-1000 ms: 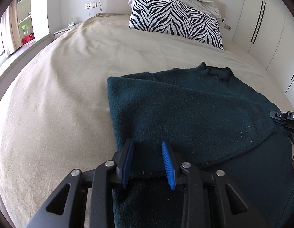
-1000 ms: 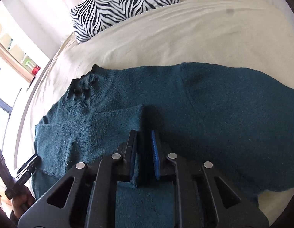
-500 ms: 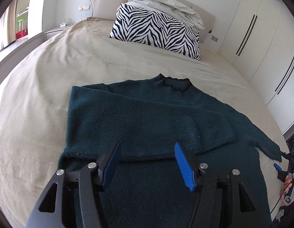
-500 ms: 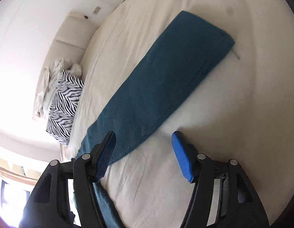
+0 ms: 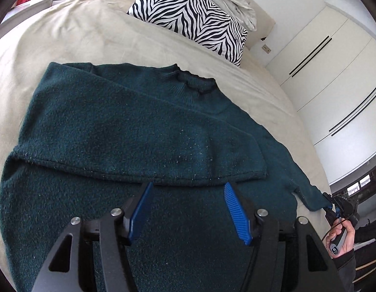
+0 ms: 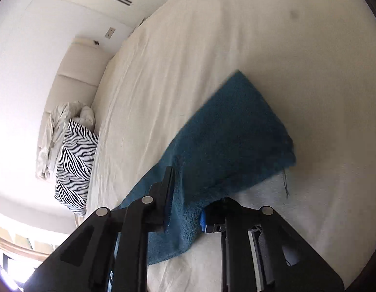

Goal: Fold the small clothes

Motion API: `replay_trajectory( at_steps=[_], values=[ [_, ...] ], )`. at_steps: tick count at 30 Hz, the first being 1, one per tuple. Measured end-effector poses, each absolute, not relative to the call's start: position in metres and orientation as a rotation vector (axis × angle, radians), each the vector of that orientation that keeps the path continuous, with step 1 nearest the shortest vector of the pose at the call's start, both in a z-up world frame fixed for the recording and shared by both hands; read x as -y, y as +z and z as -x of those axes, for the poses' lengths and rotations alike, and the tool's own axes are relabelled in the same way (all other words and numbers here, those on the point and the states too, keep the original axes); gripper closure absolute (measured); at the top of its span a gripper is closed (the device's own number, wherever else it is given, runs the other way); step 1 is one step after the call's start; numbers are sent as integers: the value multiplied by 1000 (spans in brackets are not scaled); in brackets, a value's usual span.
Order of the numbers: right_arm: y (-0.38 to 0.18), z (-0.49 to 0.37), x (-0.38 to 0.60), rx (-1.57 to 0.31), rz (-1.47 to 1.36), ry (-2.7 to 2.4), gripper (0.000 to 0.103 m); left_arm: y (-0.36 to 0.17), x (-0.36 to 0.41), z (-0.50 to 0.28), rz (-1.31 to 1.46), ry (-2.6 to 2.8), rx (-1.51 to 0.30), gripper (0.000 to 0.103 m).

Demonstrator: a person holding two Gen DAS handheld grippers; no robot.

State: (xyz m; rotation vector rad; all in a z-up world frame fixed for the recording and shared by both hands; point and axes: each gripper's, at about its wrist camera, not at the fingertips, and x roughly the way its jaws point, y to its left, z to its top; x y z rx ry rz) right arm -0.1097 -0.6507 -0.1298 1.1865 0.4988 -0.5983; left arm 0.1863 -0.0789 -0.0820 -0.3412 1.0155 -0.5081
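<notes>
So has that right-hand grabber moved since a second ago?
Yes. The right gripper left the sweater's middle for its outstretched sleeve, away from the zebra pillow; its jaws just closed on the sleeve.

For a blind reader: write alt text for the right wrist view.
The right tongs pinch the outstretched sleeve of a teal sweater, which lies on a cream bed. A zebra-print pillow sits by the headboard.

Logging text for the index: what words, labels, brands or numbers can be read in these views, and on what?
"G", likely: round mark on the handle in the person's hand.
Right claw, its jaws just closing on the sweater sleeve: housing print too small to read.
Right wrist view: none.
</notes>
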Motion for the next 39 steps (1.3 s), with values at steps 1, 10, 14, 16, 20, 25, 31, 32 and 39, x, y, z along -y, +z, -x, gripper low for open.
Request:
replay_trajectory(
  at_steps=[1,10,14,16,20,25,31,32,39],
  values=[
    [-114,95,637,-520,-1096,-583,87,-83,76,-187,355,-509,-1017,39],
    [-44,-60,382,-739,-370,-156,87,-83,60,-196,569,-578,-1040,39],
    [-82,-87,279,-847,-234,-23,87,-85,78,-195,602,-650,-1084,38],
    [-105,-94,255,-917,-253,8,86,-88,91,-193,589,-675,-1108,37],
    [-117,-71,244,-898,-253,26,78,-98,115,-193,604,-700,-1160,31],
    [-119,-37,255,-876,-261,52,50,-105,150,-199,567,-720,-1213,31],
    [-125,-1,297,-884,-468,58,50,-104,184,-210,455,-680,-1238,46],
    [-126,3,300,-882,-480,56,50,-105,185,-213,449,-677,-1249,58],
    [-137,23,319,-867,-565,64,50,-88,198,-208,325,-688,-1215,92]
  ],
)
